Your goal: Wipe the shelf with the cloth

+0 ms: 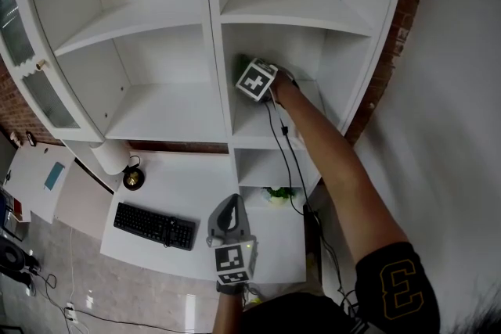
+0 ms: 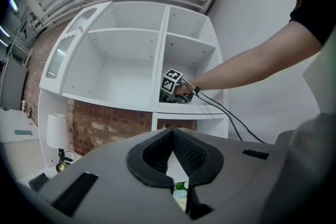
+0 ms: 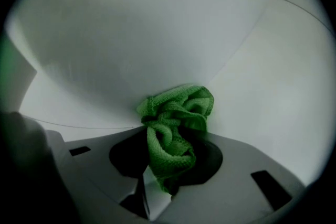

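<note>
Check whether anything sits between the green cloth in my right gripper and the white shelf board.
Nothing visible does. The right gripper is shut on the crumpled green cloth, which already seems to touch the white shelf at its back corner.

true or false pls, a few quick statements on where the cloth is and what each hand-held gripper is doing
1. The right hand-held gripper grips a green cloth. True.
2. The cloth is in the left column of the shelf. False: it is in the right column, in the middle compartment.
3. The left hand-held gripper holds a second cloth. False: its jaws are together on nothing, and it hangs low over the desk.
4. A black keyboard lies on the desk. True.
</note>
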